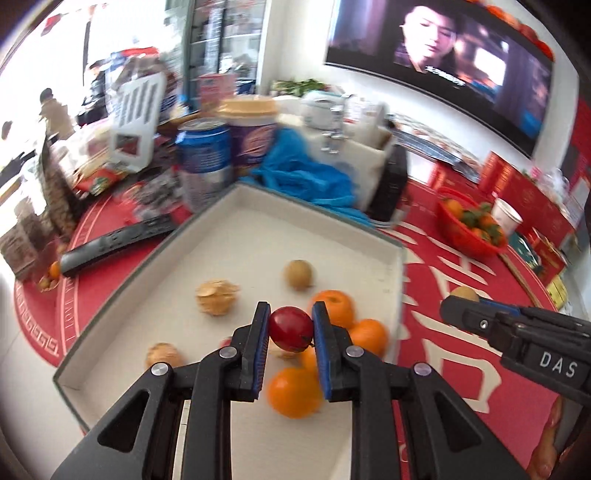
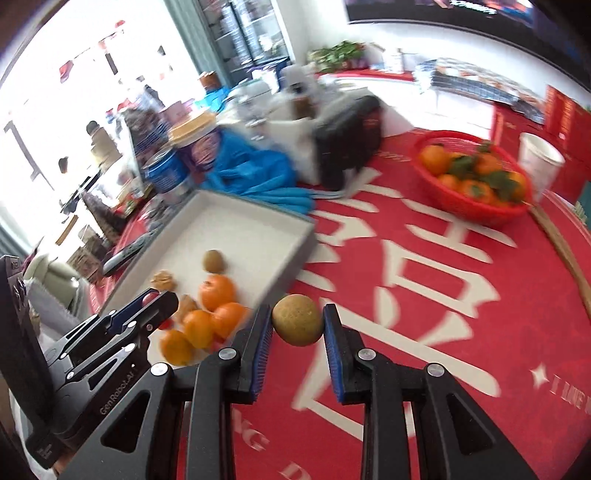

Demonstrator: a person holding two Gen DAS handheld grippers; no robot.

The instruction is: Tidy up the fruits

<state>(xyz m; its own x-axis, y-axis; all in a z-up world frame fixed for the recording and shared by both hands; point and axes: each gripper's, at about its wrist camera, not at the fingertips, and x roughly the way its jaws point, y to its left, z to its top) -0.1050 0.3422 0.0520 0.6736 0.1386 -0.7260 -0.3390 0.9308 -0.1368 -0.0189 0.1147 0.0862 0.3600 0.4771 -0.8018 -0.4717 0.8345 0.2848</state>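
While left tongs [image 1: 290,320] pinch a red fruit [image 1: 290,328], right tongs [image 2: 297,324] (over the cloth) clamp a brown fruit [image 2: 297,319].

A round table [image 2: 461,295] fills the foreground, covered by a red cloth [image 1: 461,332] printed with large cream characters and a patterned border. Behind it stands a white wall [image 1: 295,44] carrying a wide dark-framed television [image 1: 443,62] that is switched on. To the left, strong daylight pours through a large window [image 2: 55,74], washing that side nearly white. Beside the window stands a tall glass-fronted cabinet [image 2: 251,33] with a grey-green frame and stocked shelves. A leafy green plant [image 2: 340,51] sits near the wall. Red boxes [image 1: 517,184] line the table's far right edge.
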